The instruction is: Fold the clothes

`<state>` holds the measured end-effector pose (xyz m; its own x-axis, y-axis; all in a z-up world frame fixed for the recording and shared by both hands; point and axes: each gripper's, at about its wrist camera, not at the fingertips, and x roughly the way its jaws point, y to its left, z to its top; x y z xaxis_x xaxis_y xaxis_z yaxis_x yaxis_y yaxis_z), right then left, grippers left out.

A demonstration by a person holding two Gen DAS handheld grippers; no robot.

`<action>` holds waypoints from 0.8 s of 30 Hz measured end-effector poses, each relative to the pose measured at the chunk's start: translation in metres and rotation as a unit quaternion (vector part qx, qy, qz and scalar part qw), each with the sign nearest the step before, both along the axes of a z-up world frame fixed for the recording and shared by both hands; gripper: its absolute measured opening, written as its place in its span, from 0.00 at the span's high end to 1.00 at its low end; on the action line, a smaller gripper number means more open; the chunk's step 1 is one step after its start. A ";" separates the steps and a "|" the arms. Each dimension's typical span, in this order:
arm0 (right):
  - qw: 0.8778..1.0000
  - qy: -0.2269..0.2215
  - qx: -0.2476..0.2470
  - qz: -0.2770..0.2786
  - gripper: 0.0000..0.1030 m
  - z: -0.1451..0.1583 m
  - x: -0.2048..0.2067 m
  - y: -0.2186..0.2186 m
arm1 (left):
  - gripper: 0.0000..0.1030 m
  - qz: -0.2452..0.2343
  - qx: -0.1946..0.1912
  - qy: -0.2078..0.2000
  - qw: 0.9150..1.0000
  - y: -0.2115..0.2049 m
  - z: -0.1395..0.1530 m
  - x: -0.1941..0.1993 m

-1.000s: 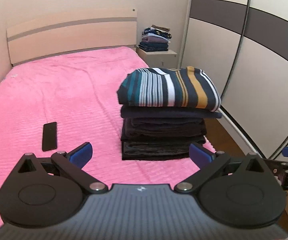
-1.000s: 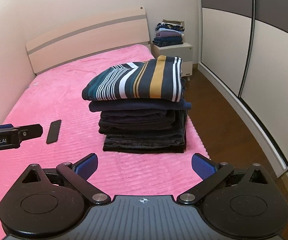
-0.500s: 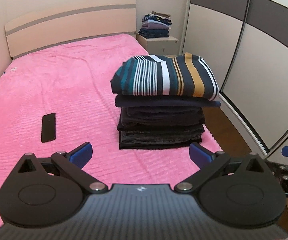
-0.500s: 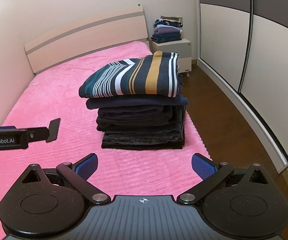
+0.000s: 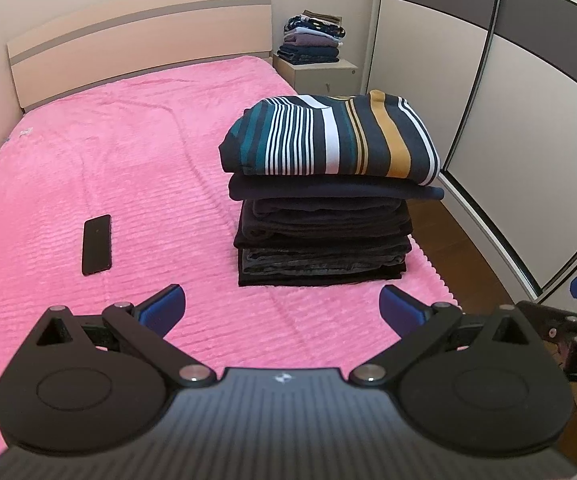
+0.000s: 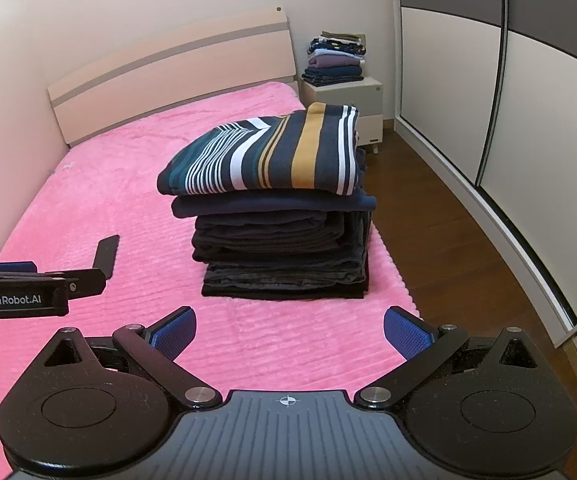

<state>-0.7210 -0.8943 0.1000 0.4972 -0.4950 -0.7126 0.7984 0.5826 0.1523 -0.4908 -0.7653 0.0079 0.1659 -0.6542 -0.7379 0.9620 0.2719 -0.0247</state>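
A stack of folded dark clothes (image 5: 324, 240) (image 6: 284, 256) stands on the pink bed (image 5: 108, 152) near its right edge. On top lies a folded striped sweater (image 5: 332, 140) (image 6: 272, 156) in navy, white, teal and mustard. My left gripper (image 5: 282, 306) hovers open over the bedspread in front of the stack, holding nothing. My right gripper (image 6: 290, 330) is open too, empty, a little short of the stack. The left gripper's body also shows at the left edge of the right wrist view.
A black phone (image 5: 96, 244) (image 6: 106, 254) lies on the bed left of the stack. A bedside table (image 6: 348, 116) carries another pile of folded clothes (image 6: 338, 60). Sliding wardrobe doors (image 6: 508, 120) line the right side, with wooden floor (image 6: 448, 232) between.
Both grippers have drawn back and risen slightly, so the stack sits a little farther off and lower in view. Both stay open.
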 end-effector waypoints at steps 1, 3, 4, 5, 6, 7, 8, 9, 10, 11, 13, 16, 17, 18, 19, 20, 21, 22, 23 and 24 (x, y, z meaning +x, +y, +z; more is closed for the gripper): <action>1.000 0.000 0.001 0.000 0.01 0.000 0.001 0.000 | 0.01 0.000 0.001 0.000 1.000 0.000 -0.001 0.000; 1.000 0.000 0.003 0.002 0.01 -0.001 0.002 0.001 | 0.01 0.000 0.002 -0.001 1.000 0.002 -0.001 0.001; 1.000 0.000 0.004 0.002 0.01 -0.001 0.003 0.001 | 0.01 0.000 0.003 -0.002 1.000 0.002 -0.002 0.000; 1.000 -0.001 0.004 0.003 0.01 -0.001 0.003 0.001 | 0.01 0.000 0.003 -0.002 1.000 0.002 -0.002 0.000; 1.000 -0.001 0.004 0.003 0.01 -0.001 0.003 0.002 | 0.01 0.000 0.004 -0.002 1.000 0.003 -0.002 0.001; 1.000 -0.002 0.004 0.004 0.01 -0.001 0.003 0.002 | 0.01 -0.001 0.004 -0.002 1.000 0.003 -0.003 0.001; 1.000 -0.003 0.004 0.004 0.01 -0.001 0.004 0.002 | 0.01 -0.001 0.004 -0.002 1.000 0.003 -0.003 0.000; 1.000 -0.003 0.004 0.004 0.01 0.000 0.004 0.002 | 0.01 -0.001 0.005 -0.002 1.000 0.003 -0.003 0.000; 1.000 -0.004 0.004 0.004 0.01 0.000 0.004 0.002 | 0.01 -0.001 0.005 -0.003 1.000 0.003 -0.003 0.000; 1.000 -0.004 0.003 0.004 0.01 0.001 0.004 0.002 | 0.01 -0.001 0.005 -0.004 1.000 0.003 -0.003 0.000; 1.000 -0.005 0.002 0.004 0.01 0.002 0.004 0.002 | 0.01 -0.002 0.005 -0.004 1.000 0.004 -0.003 -0.001; 1.000 -0.005 0.002 0.003 0.01 0.003 0.003 0.003 | 0.01 -0.003 0.004 -0.005 1.000 0.004 -0.003 -0.002; 1.000 -0.005 0.001 0.003 0.01 0.003 0.003 0.003 | 0.01 -0.003 0.004 -0.005 1.000 0.004 -0.003 -0.002; 1.000 -0.005 0.001 0.003 0.01 0.003 0.003 0.004 | 0.01 -0.004 0.004 -0.005 1.000 0.005 -0.003 -0.002; 1.000 -0.005 0.002 0.003 0.01 0.003 0.003 0.004 | 0.01 -0.003 0.003 -0.006 1.000 0.005 -0.002 -0.003; 1.000 -0.005 0.002 0.003 0.01 0.003 0.002 0.004 | 0.01 -0.003 0.003 -0.006 1.000 0.005 -0.002 -0.003; 1.000 -0.005 0.003 0.003 0.01 0.003 0.002 0.004 | 0.01 -0.003 0.003 -0.005 1.000 0.006 -0.002 -0.003; 1.000 -0.005 0.003 0.003 0.01 0.003 0.002 0.004 | 0.01 -0.003 0.003 -0.005 1.000 0.006 -0.002 -0.003; 1.000 -0.005 0.003 0.003 0.01 0.003 0.003 0.004 | 0.01 -0.003 0.003 -0.006 1.000 0.006 -0.002 -0.003; 1.000 -0.005 0.003 0.003 0.01 0.003 0.003 0.004 | 0.01 -0.003 0.003 -0.006 1.000 0.006 -0.002 -0.003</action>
